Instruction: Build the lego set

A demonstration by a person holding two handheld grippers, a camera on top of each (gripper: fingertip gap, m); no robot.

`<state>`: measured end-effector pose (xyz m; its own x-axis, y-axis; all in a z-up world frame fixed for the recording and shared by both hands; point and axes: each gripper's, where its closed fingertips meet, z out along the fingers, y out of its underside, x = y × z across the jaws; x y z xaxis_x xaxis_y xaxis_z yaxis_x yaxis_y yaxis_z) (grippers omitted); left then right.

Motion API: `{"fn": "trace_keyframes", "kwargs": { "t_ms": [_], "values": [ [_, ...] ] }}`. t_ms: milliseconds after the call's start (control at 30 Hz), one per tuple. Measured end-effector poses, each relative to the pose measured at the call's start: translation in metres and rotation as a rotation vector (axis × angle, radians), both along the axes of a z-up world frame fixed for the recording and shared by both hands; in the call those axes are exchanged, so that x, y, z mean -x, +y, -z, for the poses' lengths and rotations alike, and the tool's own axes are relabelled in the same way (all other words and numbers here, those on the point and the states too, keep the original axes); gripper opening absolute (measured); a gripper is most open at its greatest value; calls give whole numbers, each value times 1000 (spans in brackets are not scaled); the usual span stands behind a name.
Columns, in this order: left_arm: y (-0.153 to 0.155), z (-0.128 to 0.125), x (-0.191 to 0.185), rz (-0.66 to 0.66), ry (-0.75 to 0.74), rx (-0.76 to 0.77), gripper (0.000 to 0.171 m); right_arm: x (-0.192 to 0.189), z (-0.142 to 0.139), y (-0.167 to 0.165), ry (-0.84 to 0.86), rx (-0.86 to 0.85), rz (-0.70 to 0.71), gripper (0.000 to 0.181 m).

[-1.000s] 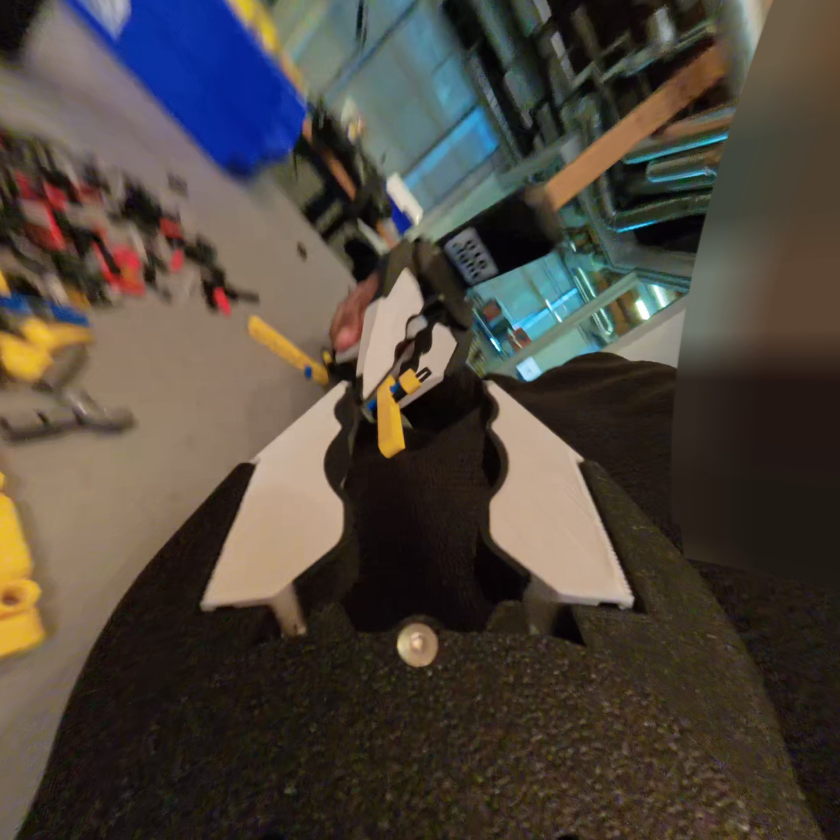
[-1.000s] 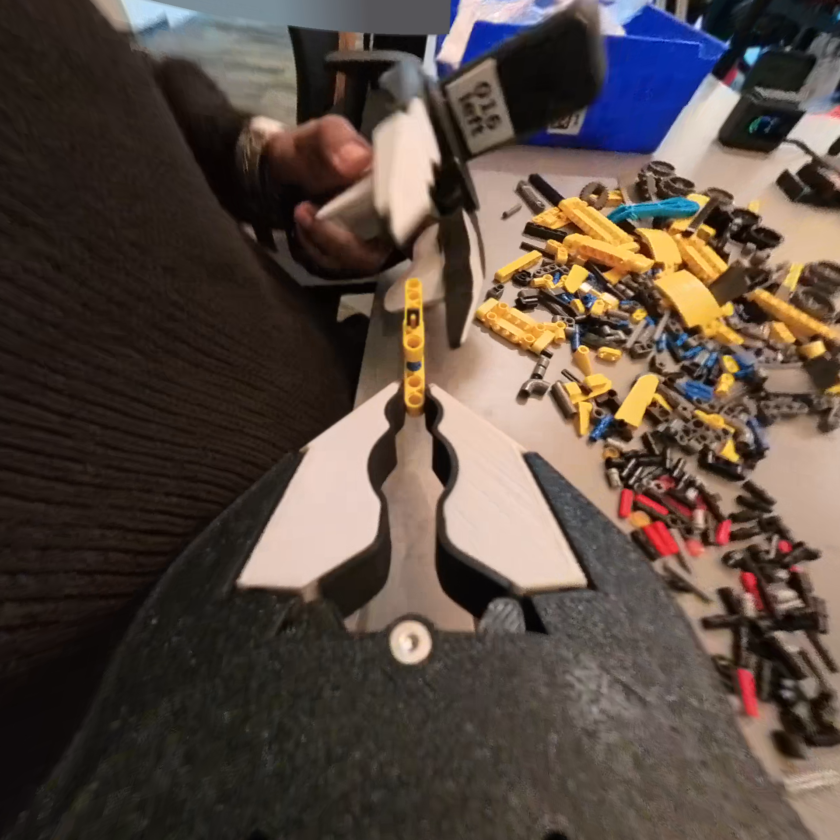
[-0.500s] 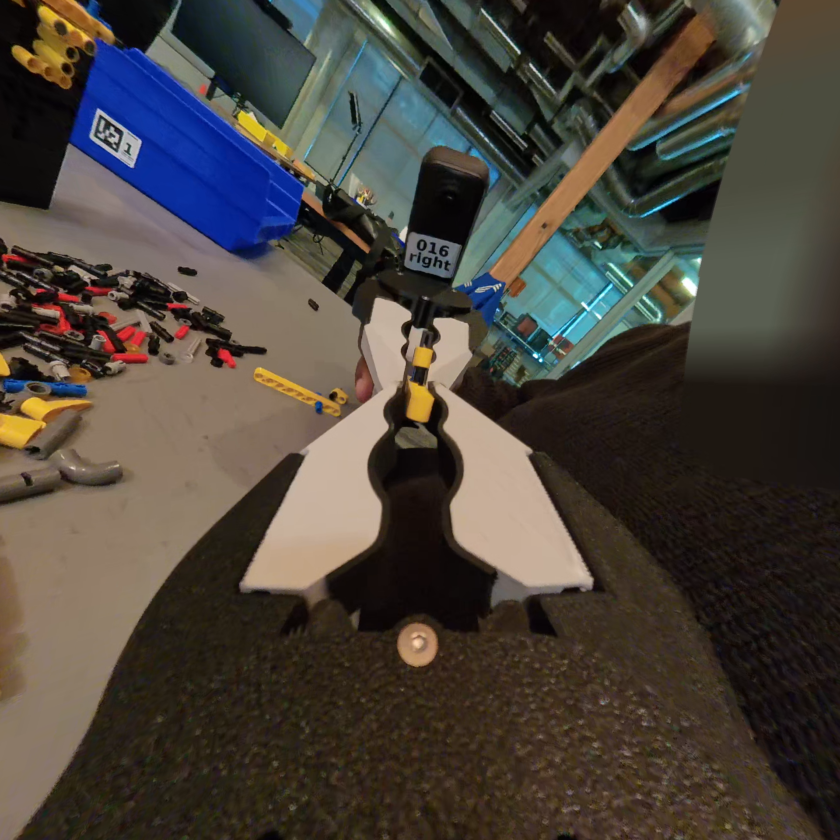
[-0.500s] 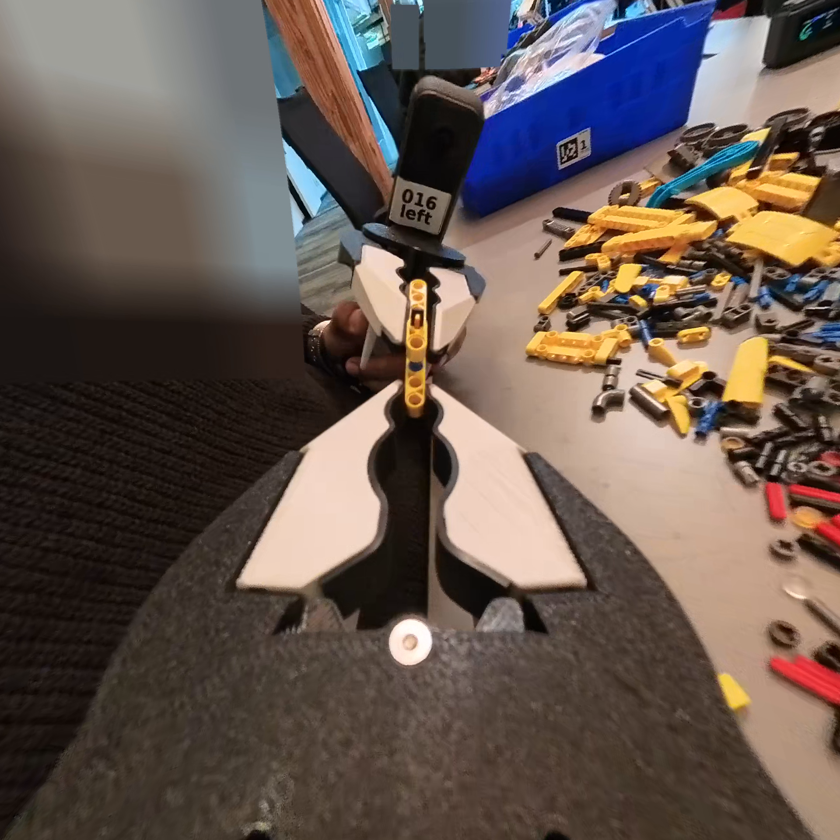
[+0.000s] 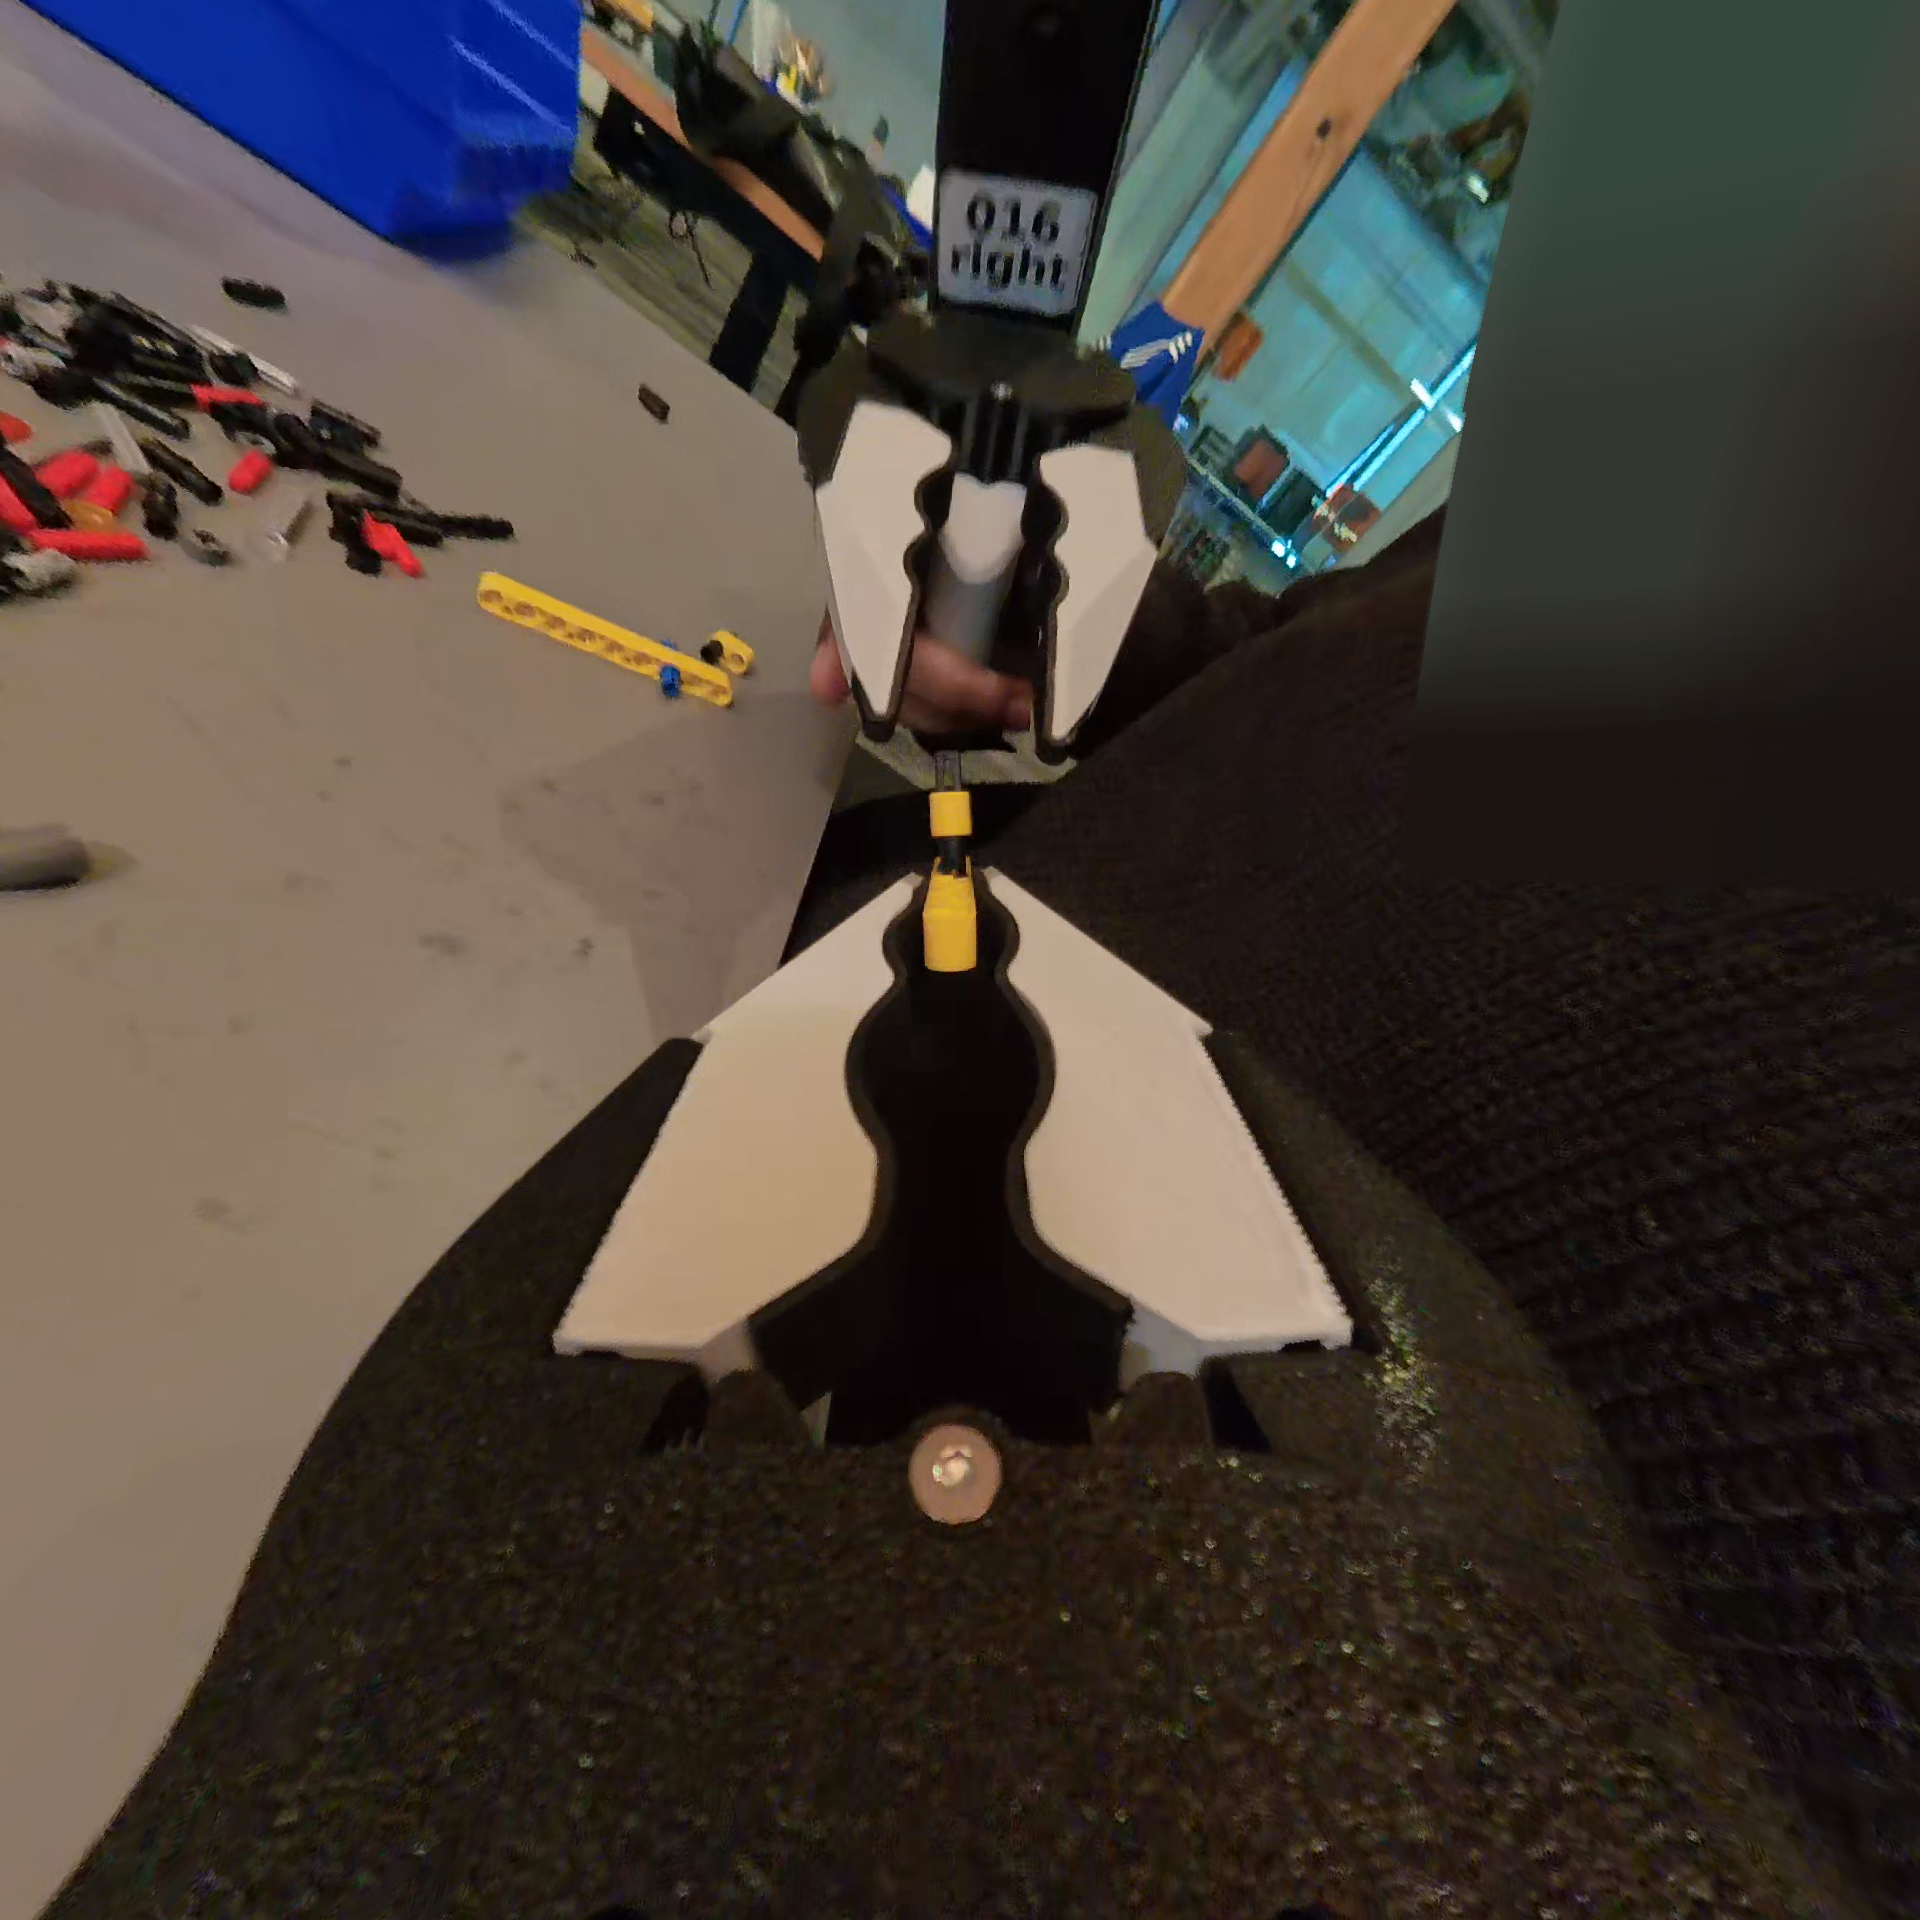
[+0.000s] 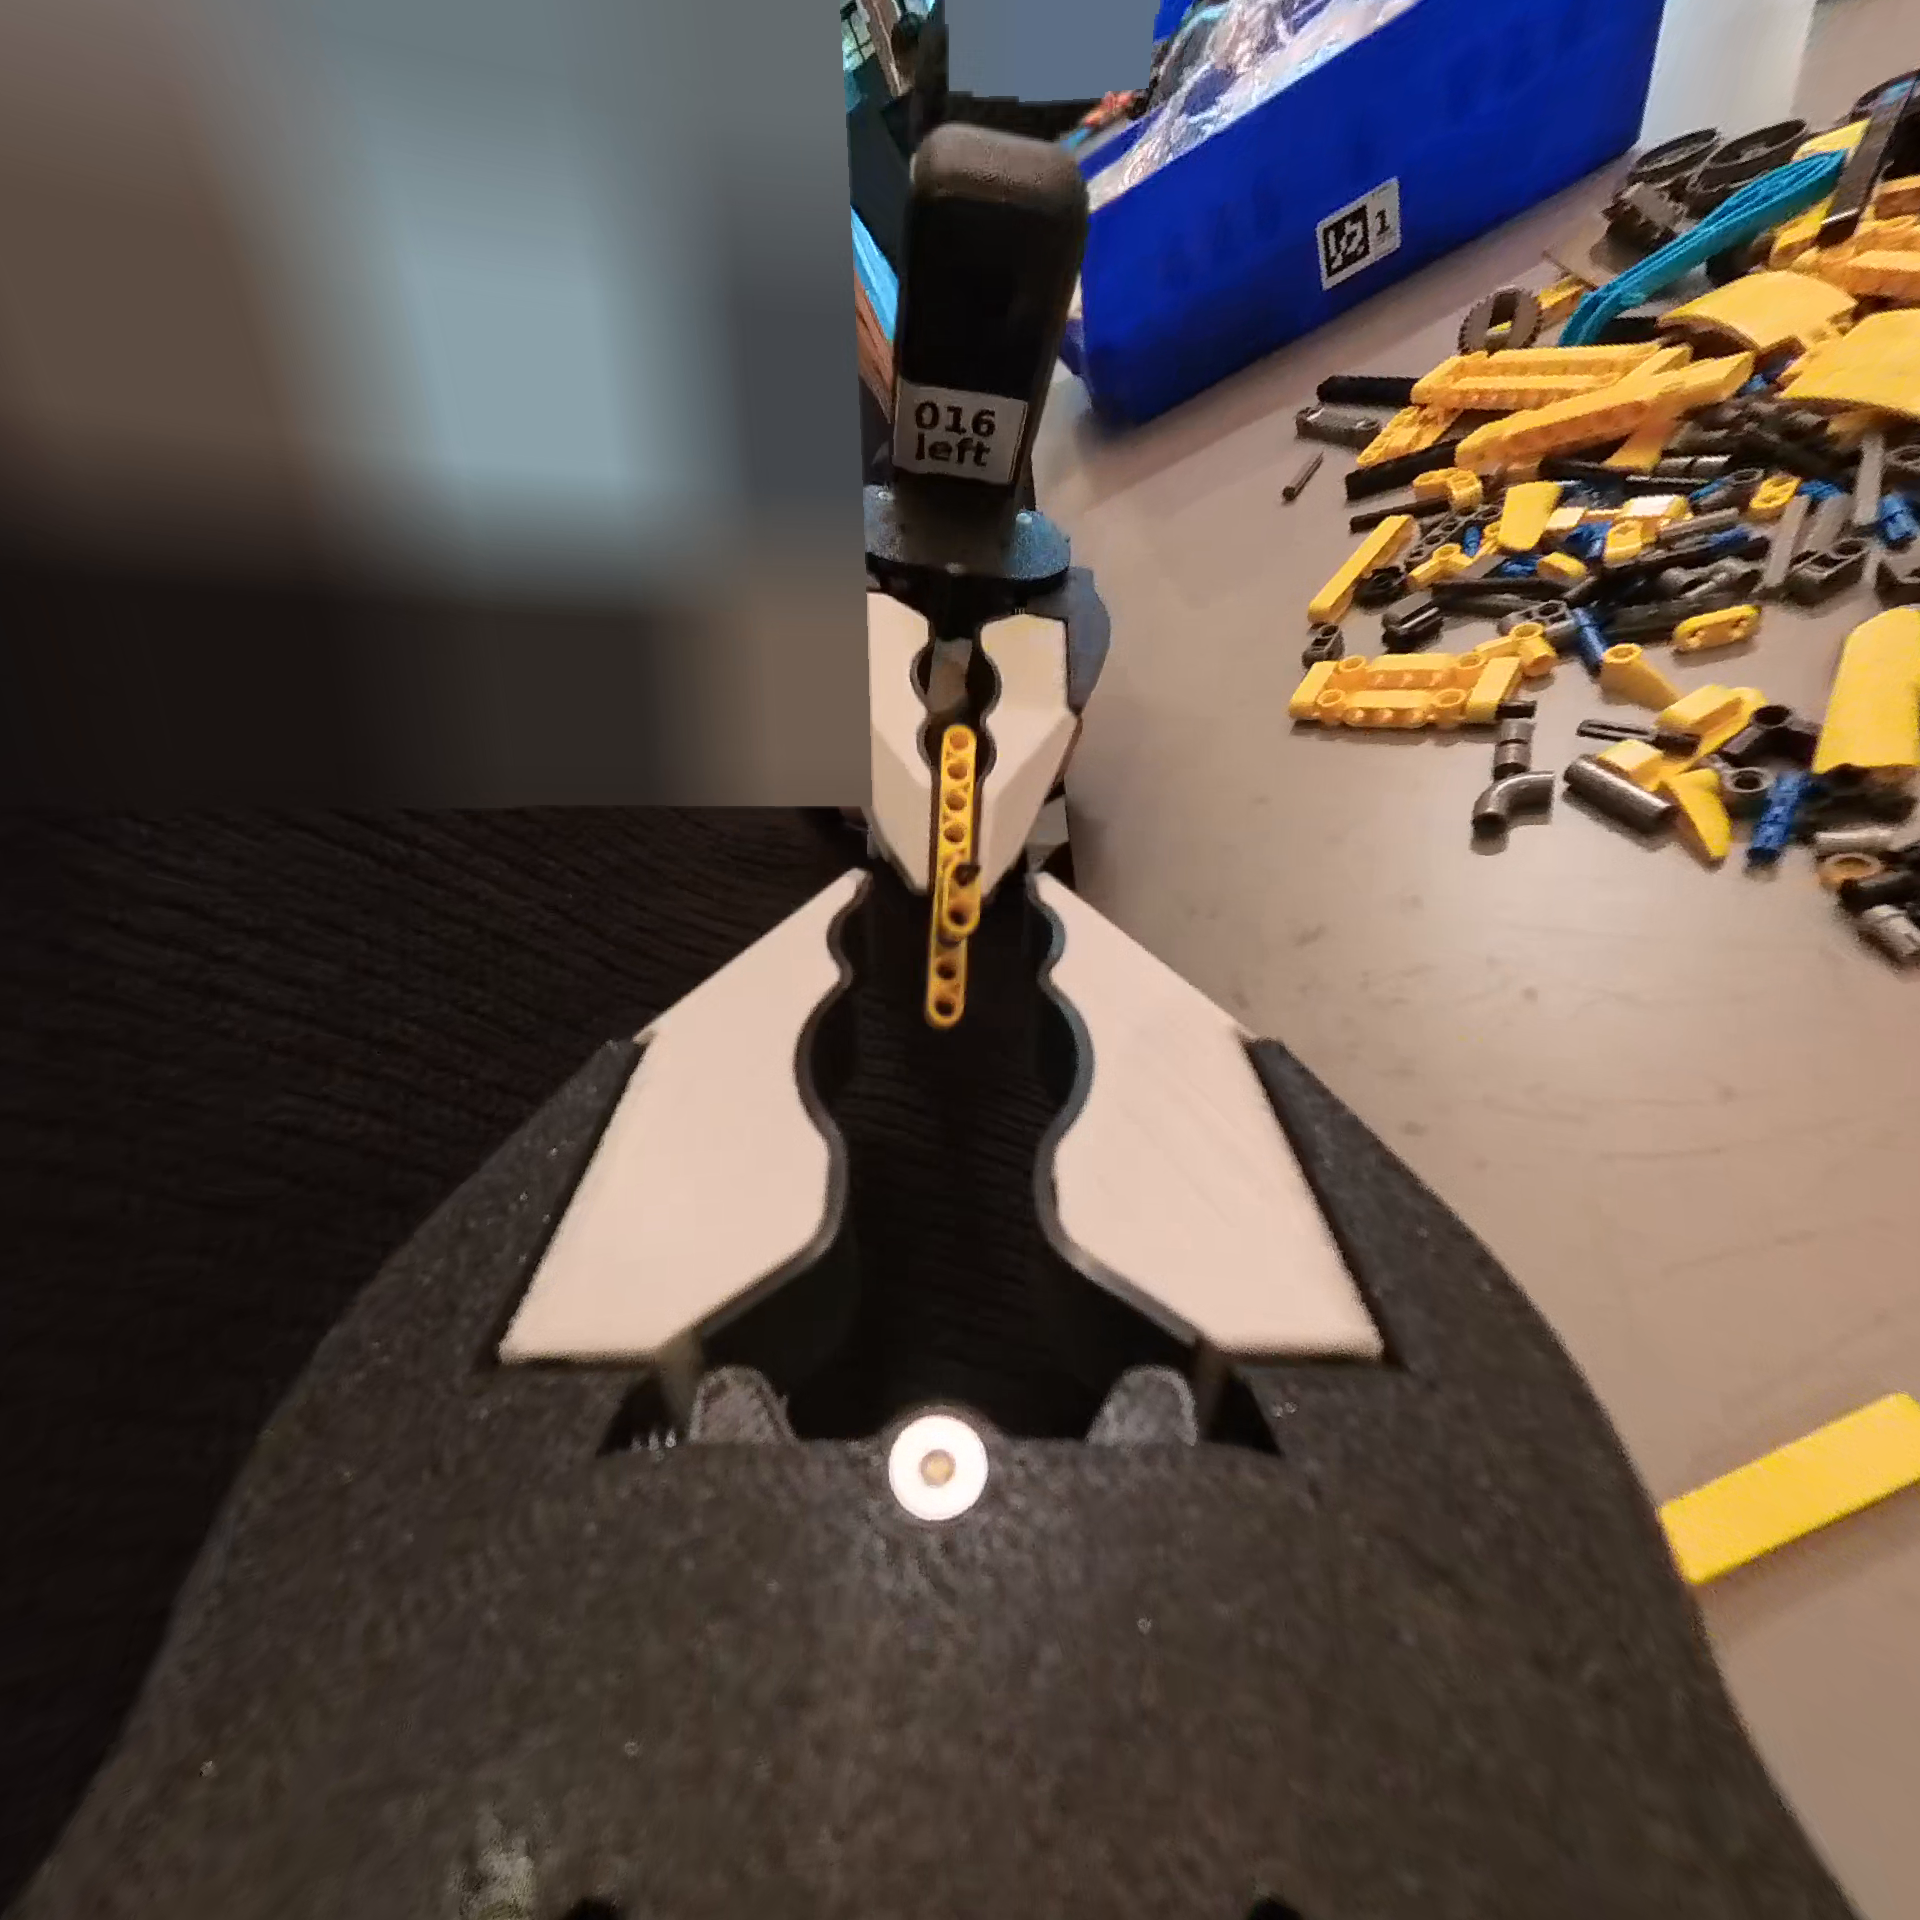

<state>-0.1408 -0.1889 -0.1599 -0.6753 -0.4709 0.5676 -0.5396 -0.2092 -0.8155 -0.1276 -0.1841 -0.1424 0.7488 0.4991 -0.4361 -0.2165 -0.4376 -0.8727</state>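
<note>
A thin yellow beam with holes [image 5: 949, 930] and a black pin in it is held in the air over the table's edge, in front of a person's dark sweater. My left gripper [image 5: 949, 883] is shut on one end of it. My right gripper [image 6: 948, 881] faces it head-on with its jaws wide open. The beam's free end [image 6: 945, 982] hangs between the right fingers without touching them. In the left wrist view the right gripper [image 5: 961, 732] stands open just beyond the beam's far end. A hand [image 5: 956, 691] shows behind it.
A grey table [image 5: 364, 935] carries a yellow beam with a blue pin [image 5: 603, 639], red and black pins [image 5: 156, 478], a heap of yellow, black and blue parts [image 6: 1610, 499] and a yellow flat piece [image 6: 1797, 1486]. A blue bin [image 6: 1351, 208] stands at the back. The grippers are tip to tip, or close to it.
The left gripper closed on the yellow beam that the right gripper was holding. The right gripper has now opened and let go of it. Both grippers turned to face each other.
</note>
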Motion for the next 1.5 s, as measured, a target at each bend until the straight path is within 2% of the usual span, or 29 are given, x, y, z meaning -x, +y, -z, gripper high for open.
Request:
{"fn": "trace_keyframes", "kwargs": {
  "t_ms": [167,533,767,1200,1500],
  "values": [
    [-7,6,3,41,31,5,7,8,16,1,-73,42,-37,20],
    [-13,12,5,91,68,-20,7,17,26,-4,-112,73,-97,8],
    [-15,14,6,104,69,-40,6,19,27,-7,-116,104,-110,8],
    [-22,20,10,118,56,-121,6,23,35,-15,-101,266,-131,6],
    [-25,24,11,132,62,-194,6,24,41,-21,-195,389,-170,7]
  ]
}}
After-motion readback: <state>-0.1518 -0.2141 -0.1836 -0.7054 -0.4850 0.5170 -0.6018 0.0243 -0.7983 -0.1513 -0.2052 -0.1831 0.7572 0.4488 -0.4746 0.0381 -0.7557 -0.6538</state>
